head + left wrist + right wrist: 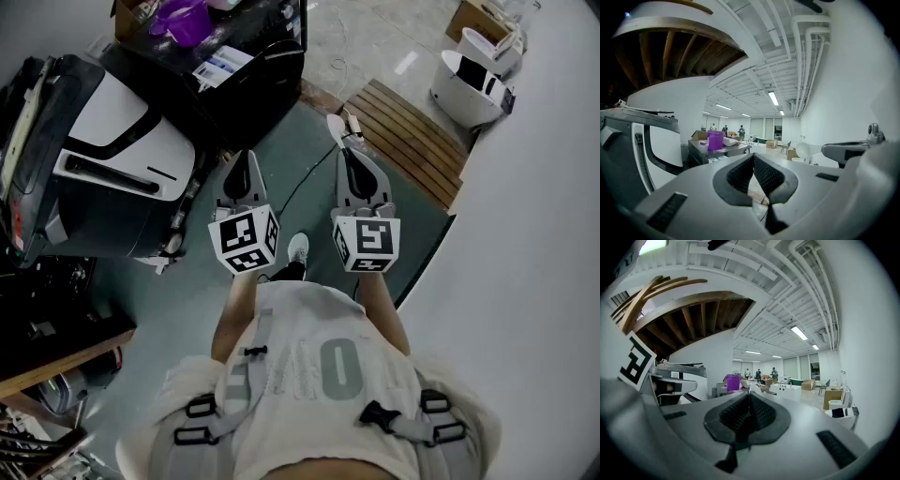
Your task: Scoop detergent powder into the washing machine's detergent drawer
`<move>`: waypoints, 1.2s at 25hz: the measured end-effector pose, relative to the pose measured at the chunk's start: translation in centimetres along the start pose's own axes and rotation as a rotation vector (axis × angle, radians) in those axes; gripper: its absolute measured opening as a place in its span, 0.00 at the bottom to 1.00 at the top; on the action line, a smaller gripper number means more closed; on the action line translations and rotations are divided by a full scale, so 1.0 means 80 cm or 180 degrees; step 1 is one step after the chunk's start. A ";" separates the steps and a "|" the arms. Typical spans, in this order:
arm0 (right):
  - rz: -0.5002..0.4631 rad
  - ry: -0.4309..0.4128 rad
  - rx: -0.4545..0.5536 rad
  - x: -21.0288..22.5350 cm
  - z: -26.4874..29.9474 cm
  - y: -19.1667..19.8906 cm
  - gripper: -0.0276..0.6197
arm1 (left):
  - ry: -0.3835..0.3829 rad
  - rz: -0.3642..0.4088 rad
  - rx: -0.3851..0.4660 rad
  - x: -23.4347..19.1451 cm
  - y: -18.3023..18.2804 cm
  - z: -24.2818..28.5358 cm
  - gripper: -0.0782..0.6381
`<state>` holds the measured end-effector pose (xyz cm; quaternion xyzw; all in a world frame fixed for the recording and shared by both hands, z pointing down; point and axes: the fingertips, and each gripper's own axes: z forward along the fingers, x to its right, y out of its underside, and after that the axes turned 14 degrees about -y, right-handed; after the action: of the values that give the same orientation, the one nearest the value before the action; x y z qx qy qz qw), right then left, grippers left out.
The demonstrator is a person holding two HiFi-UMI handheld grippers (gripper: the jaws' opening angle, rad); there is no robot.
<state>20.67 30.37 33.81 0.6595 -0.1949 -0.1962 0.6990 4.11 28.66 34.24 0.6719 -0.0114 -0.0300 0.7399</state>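
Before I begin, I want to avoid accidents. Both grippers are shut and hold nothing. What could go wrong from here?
1. A thin dark cable lies on the floor just ahead of the shoe. A step toward the washing machine could snag it.
2. The left gripper and right gripper are empty and no scoop is in view. Searching the cluttered black table might knock over the purple container.

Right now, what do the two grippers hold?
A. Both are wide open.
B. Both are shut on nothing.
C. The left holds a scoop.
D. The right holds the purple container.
B: the left gripper and the right gripper each show their jaws closed together with nothing between them, and the purple container stands apart, beyond both.
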 end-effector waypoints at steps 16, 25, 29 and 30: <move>0.0191 0.0115 -0.0036 0.031 0.075 0.008 0.05 | 0.0030 -0.0112 -0.0045 -0.025 -0.001 0.089 0.14; 0.0147 0.0085 -0.0039 0.042 0.152 0.004 0.05 | 0.0096 0.0090 0.0134 -0.040 -0.027 0.158 0.14; 0.0153 0.0053 -0.0074 0.046 0.167 0.003 0.05 | 0.0037 0.0075 0.0163 -0.048 -0.035 0.176 0.14; 0.0154 0.0041 -0.0084 0.049 0.172 0.003 0.05 | 0.0019 0.0065 0.0160 -0.048 -0.036 0.182 0.14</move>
<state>16.70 16.68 34.87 0.6466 -0.2036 -0.1775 0.7134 -0.67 14.19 32.90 0.6902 -0.0169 -0.0202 0.7231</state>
